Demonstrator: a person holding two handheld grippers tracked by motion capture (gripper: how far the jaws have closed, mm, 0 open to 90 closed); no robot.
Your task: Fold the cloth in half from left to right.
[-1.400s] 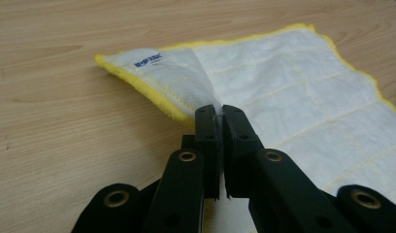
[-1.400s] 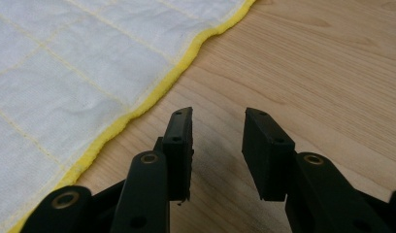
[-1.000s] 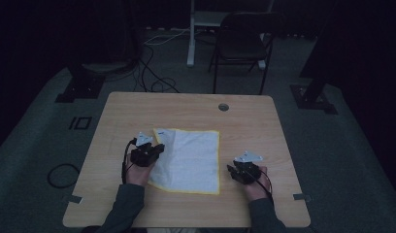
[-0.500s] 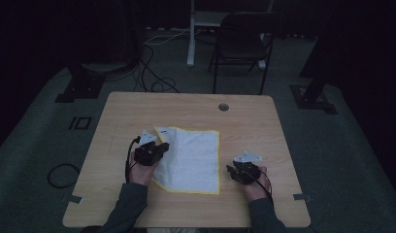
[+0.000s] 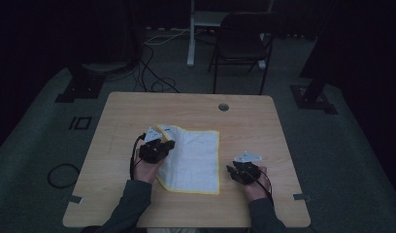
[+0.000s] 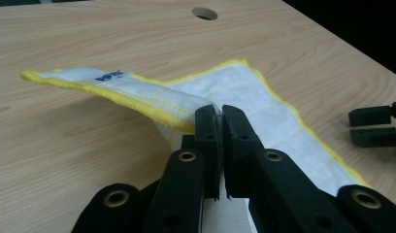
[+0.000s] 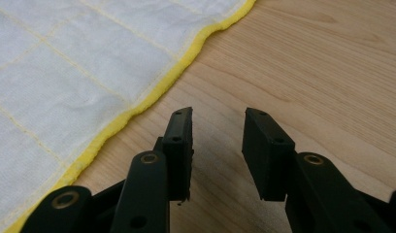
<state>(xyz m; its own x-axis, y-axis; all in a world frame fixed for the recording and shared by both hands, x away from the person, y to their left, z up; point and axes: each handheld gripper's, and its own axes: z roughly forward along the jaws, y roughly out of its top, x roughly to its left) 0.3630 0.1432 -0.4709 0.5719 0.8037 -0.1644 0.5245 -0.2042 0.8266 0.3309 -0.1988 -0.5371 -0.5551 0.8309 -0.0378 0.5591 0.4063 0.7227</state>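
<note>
A white cloth with a yellow hem [image 5: 196, 155] lies spread on the wooden table [image 5: 264, 126]. My left gripper [image 5: 168, 143] is shut on the cloth's left edge [image 6: 186, 109] and holds it lifted, so that edge folds over toward the middle. A small blue label [image 6: 110, 75] shows on the raised strip. My right gripper [image 5: 231, 170] rests near the cloth's lower right corner, just off its hem [image 7: 138, 109]. Its jaws stand open with bare wood between them [image 7: 218, 131]. The right gripper's jaws [image 6: 375, 127] also show at the far right of the left gripper view.
A round cable hole [image 5: 223, 107] sits in the table's far side. Behind the table stand a dark chair [image 5: 242, 46] and stand bases [image 5: 79, 87] with cables on the grey floor. The person's forearms [image 5: 133, 204] enter from the bottom edge.
My left gripper has moved right and slightly up, drawing the cloth's left edge further over the cloth. The right gripper has stayed where it was.
</note>
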